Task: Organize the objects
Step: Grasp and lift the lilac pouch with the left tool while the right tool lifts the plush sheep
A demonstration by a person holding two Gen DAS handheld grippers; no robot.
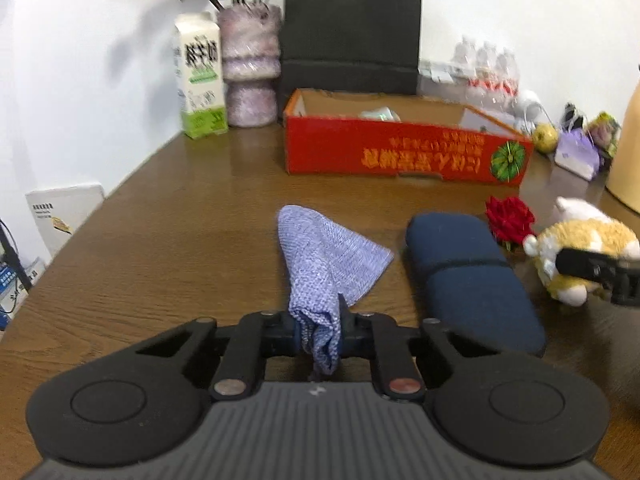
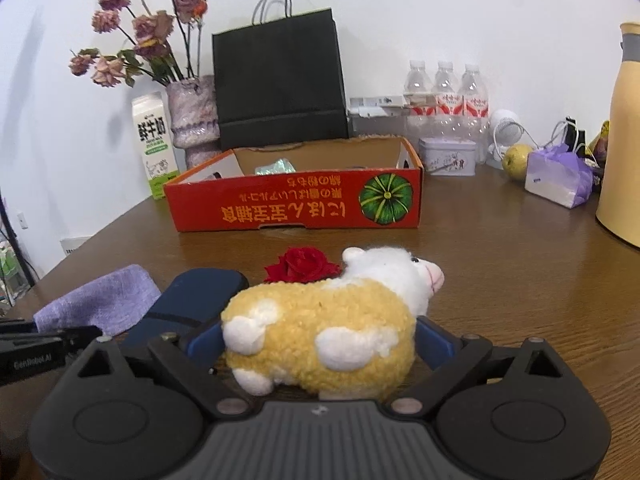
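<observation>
My left gripper (image 1: 318,328) is shut on a bunched corner of a lavender cloth (image 1: 328,256), whose far part lies on the wooden table (image 1: 180,240). My right gripper (image 2: 320,344) stands open around a yellow and white plush toy (image 2: 340,312) that rests on the table. Its blue pads (image 2: 204,344) sit at the toy's flanks without visibly squeezing it. A navy pouch (image 1: 468,276) lies between cloth and toy. A red fabric rose (image 2: 302,264) lies just beyond the toy. The open red cardboard box (image 2: 296,200) stands further back.
Along the wall stand a milk carton (image 2: 154,144), a vase of dried flowers (image 2: 194,120), a black paper bag (image 2: 280,88), water bottles (image 2: 444,96) and a small tin (image 2: 448,156). An apple (image 2: 516,160), a purple tissue pack (image 2: 556,180) and a yellow jug (image 2: 622,140) crowd the right.
</observation>
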